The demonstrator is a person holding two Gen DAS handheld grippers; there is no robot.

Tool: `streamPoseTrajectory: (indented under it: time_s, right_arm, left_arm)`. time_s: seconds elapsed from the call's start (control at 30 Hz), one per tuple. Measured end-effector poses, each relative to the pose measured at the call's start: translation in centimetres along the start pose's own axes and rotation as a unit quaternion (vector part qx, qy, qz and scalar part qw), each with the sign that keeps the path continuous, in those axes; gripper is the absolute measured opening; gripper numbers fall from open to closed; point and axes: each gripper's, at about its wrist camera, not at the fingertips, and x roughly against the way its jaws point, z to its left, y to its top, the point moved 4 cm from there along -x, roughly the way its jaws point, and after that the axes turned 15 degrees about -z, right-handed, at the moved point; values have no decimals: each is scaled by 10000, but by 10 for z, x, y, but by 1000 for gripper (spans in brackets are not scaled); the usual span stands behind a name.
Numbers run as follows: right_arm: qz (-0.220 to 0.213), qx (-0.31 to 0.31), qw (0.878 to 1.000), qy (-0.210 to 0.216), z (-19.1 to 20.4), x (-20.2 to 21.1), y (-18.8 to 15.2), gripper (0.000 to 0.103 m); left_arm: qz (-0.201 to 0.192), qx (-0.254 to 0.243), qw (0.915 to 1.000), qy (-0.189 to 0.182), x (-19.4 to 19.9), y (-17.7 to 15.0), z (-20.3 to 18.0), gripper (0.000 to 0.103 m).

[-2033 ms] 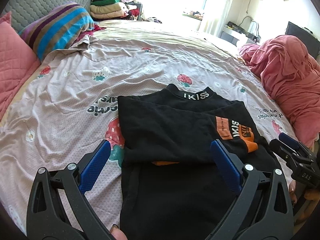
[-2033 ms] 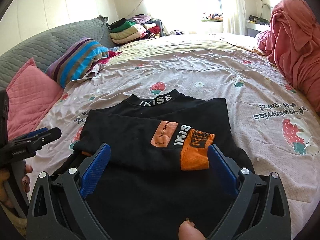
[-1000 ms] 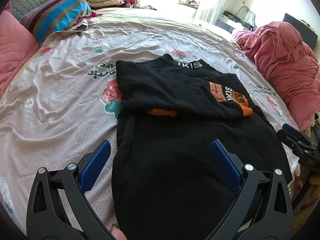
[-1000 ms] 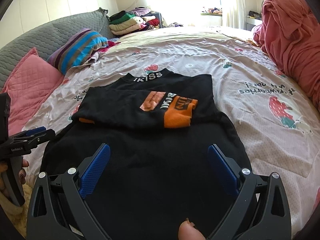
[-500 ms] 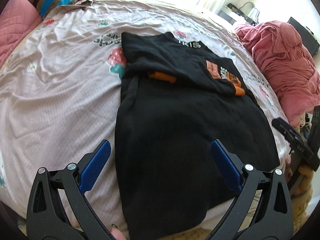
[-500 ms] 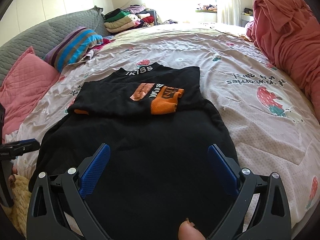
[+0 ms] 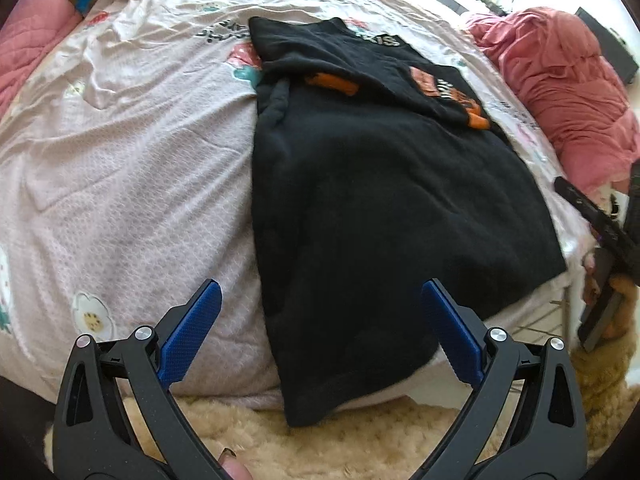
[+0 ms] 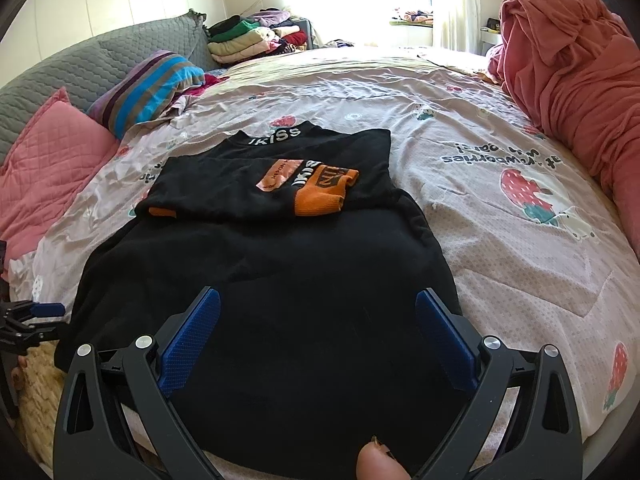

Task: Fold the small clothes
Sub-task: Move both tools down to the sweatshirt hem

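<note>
A wide bed (image 8: 500, 248) under a pale strawberry-print sheet (image 7: 132, 184) carries everything here. A heaped red blanket (image 8: 572, 80) lies along its right side, and a grey quilted headboard cushion (image 8: 92, 64), a pink pillow (image 8: 44, 168) and a striped pillow (image 8: 148, 88) line the left edge, with a stack of folded clothes (image 8: 248, 40) at the far left corner. The black sweater (image 8: 280, 280) lies flat in the middle of the near edge, collar toward the far side, both orange-cuffed sleeves (image 8: 320, 196) folded across the chest, and its hem hanging over the near edge above a shaggy cream rug (image 7: 360, 440). The left gripper (image 7: 318, 328) hovers above the hem's left corner, blue fingers spread wide and holding nothing. The right gripper (image 8: 318, 336) hangs over the lower body of the sweater, equally wide apart and empty.
</note>
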Motion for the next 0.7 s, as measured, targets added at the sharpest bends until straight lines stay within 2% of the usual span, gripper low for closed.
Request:
streamPoseTrajectory:
  time_s: [0.27,0.37,0.53,0.7]
  right_arm:
    - [94,69,9999,-122,-9,9,-7,98]
    - [161,74,9997,-178,-16,12,-12,98]
    - [331,16,9992,-216,-30,20,-21,98]
    - [577,-139,9982,-113,-43,28,-33,98]
  left_arm:
    - [429,81,9984,-371,-4,-11,-1,94]
    - [753,93,9959,-499,-12,-17,-3,94]
    - [1112,168,9923,-512,-24,-20,-2,93]
    - [1192,47,9921,-392,-34,-19,-8,93]
